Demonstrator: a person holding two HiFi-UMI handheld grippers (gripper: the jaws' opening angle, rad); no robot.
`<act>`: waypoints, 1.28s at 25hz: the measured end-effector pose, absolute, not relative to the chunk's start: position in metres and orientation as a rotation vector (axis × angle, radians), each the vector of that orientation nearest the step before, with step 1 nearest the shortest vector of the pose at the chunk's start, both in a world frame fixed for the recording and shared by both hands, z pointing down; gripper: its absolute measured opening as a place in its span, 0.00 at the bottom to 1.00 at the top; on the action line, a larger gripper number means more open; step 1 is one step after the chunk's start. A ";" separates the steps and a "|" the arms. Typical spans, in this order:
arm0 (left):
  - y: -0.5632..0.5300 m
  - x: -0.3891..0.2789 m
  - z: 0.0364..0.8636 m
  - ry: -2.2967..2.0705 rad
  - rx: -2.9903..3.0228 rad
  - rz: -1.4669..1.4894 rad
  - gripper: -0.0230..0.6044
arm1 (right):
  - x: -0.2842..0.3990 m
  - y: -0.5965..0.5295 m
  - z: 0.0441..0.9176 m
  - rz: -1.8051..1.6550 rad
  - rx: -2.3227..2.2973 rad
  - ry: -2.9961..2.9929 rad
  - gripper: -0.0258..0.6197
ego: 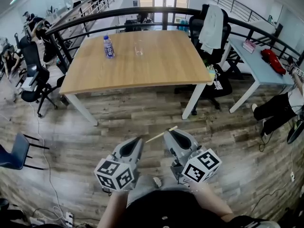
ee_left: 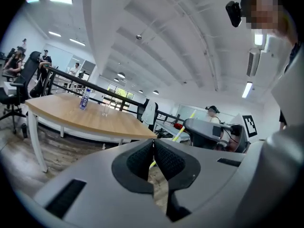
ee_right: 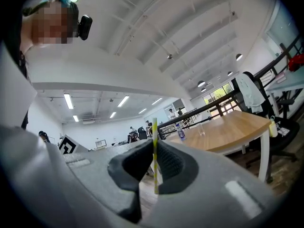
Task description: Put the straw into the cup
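Note:
A thin yellow-and-white straw [ego: 161, 135] [ee_right: 155, 151] is pinched between the jaws of my right gripper [ego: 168, 134] [ee_right: 154, 145], which is shut on it; the straw sticks out to the left in the head view. My left gripper [ego: 138, 139] [ee_left: 153, 144] is beside it, jaws shut with nothing between them. Both are low over the wooden floor, well short of the table. The clear cup [ego: 138, 47] [ee_left: 104, 109] [ee_right: 202, 129] stands upright on the far part of the wooden table [ego: 156, 65], next to a water bottle [ego: 109, 47] [ee_left: 85, 99] [ee_right: 181, 132].
A black chair draped with a white garment [ego: 211, 27] stands at the table's far right corner. A grey-blue desk [ego: 259, 68] with a red thing [ego: 272, 61] is to the right, a seated person [ego: 282, 106] near it. Office chairs [ego: 35, 82] stand at left; a dark railing [ego: 142, 11] runs behind.

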State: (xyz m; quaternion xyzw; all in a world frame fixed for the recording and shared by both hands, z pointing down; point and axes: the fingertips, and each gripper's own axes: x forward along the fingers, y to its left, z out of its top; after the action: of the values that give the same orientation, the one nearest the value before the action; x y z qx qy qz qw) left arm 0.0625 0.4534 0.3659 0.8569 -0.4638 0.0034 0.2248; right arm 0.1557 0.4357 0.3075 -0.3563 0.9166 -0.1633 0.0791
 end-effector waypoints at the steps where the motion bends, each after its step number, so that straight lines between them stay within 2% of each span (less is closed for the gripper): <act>1: 0.454 0.065 0.368 -1.278 2.348 -0.001 0.07 | 0.159 0.436 0.311 -0.509 -1.062 2.741 0.07; 19: 0.394 0.078 0.391 -1.238 2.286 -0.006 0.07 | 0.180 0.377 0.332 -0.590 -1.114 2.708 0.07; 32: 0.270 0.008 0.383 -1.194 2.335 -0.008 0.07 | 0.108 0.257 0.326 -0.581 -1.115 2.676 0.07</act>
State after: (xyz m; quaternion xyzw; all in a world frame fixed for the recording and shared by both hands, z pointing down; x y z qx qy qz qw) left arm 0.0082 0.2699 0.3826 0.8605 -0.4402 -0.0028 0.2566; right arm 0.1083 0.2566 0.3261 -0.3755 0.9012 -0.1955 0.0926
